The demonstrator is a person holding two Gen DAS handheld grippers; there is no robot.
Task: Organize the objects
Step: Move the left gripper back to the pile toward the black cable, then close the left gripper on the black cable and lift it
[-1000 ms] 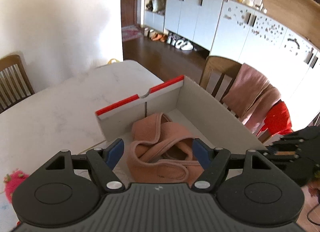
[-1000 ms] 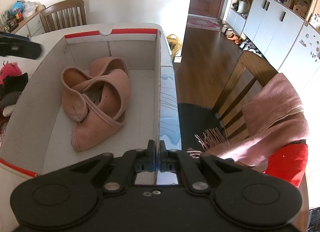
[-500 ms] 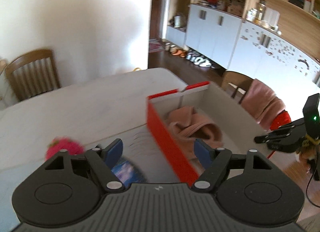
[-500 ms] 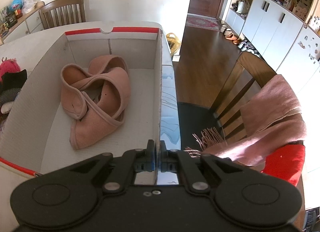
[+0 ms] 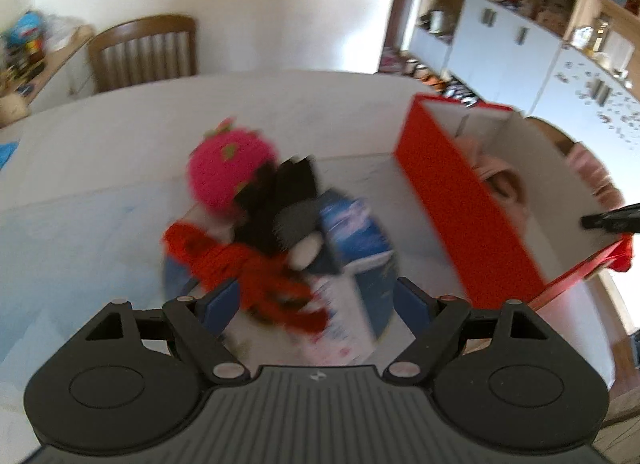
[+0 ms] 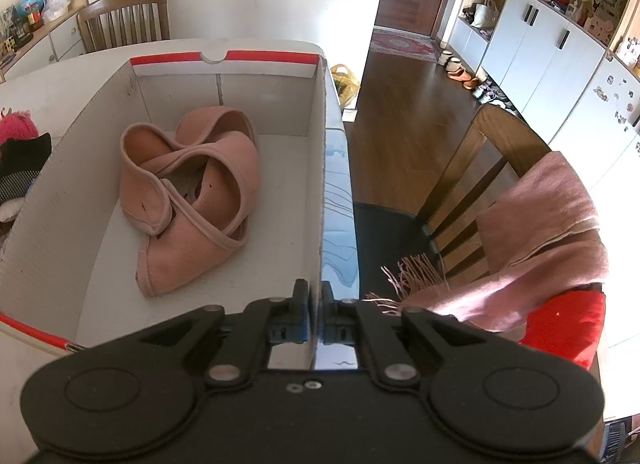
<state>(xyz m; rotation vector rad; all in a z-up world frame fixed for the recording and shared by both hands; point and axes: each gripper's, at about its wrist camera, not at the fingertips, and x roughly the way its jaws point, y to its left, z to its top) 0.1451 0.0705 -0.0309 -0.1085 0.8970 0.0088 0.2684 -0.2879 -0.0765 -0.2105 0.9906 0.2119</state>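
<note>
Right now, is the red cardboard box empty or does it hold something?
Not empty. The red cardboard box stands open-topped, and the pink slippers lie piled on its white floor; the rest of the floor is bare.

We carry 2 matching tools. The left gripper [image 5: 316,300] has a matte black body with a ribbed grey plate at its near edge bearing a small pale logo. 2 round black housings with shallow disc recesses flank it. Angular black link arms, some with triangular cutouts, run to 2 blue pads [image 5: 219,301], pinned by silver round-headed screws. The right gripper [image 6: 315,314] has the same black body, linkages and silver screws, with 2 small screws at its centre and blue pads [image 6: 303,322].
</note>
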